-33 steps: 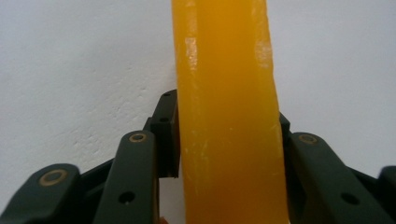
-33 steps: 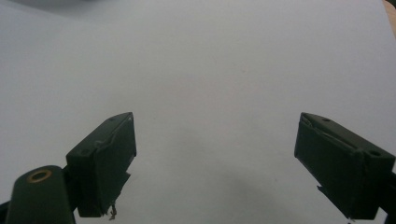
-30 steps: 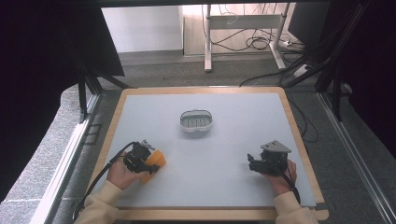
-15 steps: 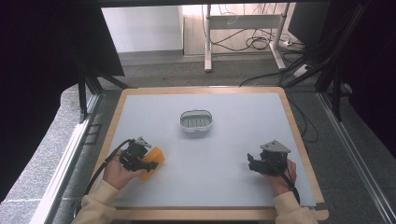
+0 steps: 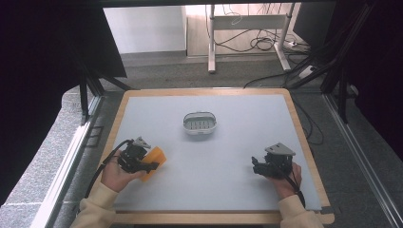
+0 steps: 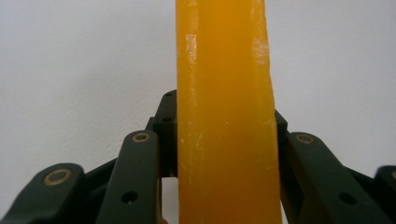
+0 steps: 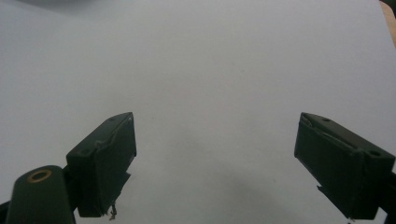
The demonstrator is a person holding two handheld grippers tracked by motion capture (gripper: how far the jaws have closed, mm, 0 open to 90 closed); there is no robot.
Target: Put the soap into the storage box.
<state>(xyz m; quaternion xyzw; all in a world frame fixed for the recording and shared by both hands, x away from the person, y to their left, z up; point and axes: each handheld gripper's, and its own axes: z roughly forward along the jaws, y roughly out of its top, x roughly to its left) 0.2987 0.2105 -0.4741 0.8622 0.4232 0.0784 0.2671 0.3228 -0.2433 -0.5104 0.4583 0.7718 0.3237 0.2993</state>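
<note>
My left gripper (image 5: 145, 165) is at the front left of the table, shut on an orange soap bar (image 5: 155, 161). In the left gripper view the orange bar (image 6: 224, 116) stands upright between the black jaws, which press on both its sides. A white oval soap dish (image 5: 200, 123) with a slotted grey inside sits at the table's middle, farther back and apart from both grippers. My right gripper (image 5: 259, 167) rests at the front right; in the right gripper view (image 7: 215, 163) its jaws stand wide apart over bare table with nothing between them.
The white table top (image 5: 228, 156) has a wooden rim (image 5: 209, 218). Beyond the far edge are a desk frame and cables (image 5: 256, 42) on the floor. A metal rail (image 5: 66, 161) runs along the left side.
The left hand has turned and shifted slightly with the orange bar in its grip; the bar now points more toward the right. The right hand has stayed put.
</note>
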